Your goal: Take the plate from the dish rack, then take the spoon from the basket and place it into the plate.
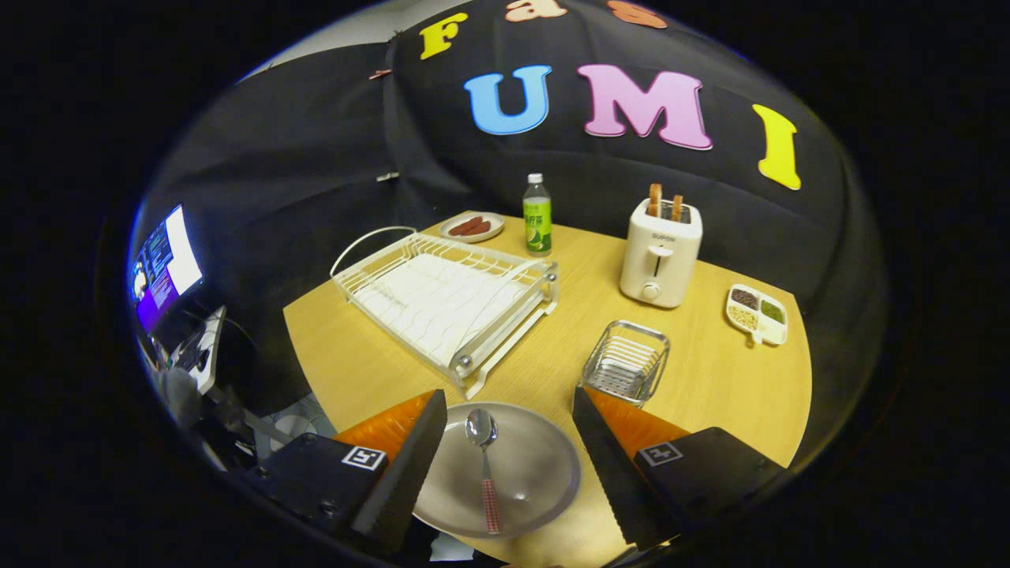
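Task apparently complete: spoon (484,465) lies in the plate (536,473) on the near table; rack (446,304) and basket (626,361) empty. Gripper (505,465) spread wide, holding nothing.

1. Staged kitchen corner inside a recording booth: black cloth wall (316,181) behind a wooden table (710,379).
2. Laid out with dish rack (446,304), toaster (660,252), bottle (537,214).
3. Lit monitor (166,264) beside it.

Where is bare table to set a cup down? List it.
Bare wood lies between the dish rack, toaster and basket, and beyond the basket toward the snack tray. Crowded: between the open tongs, where the plate holds the spoon.
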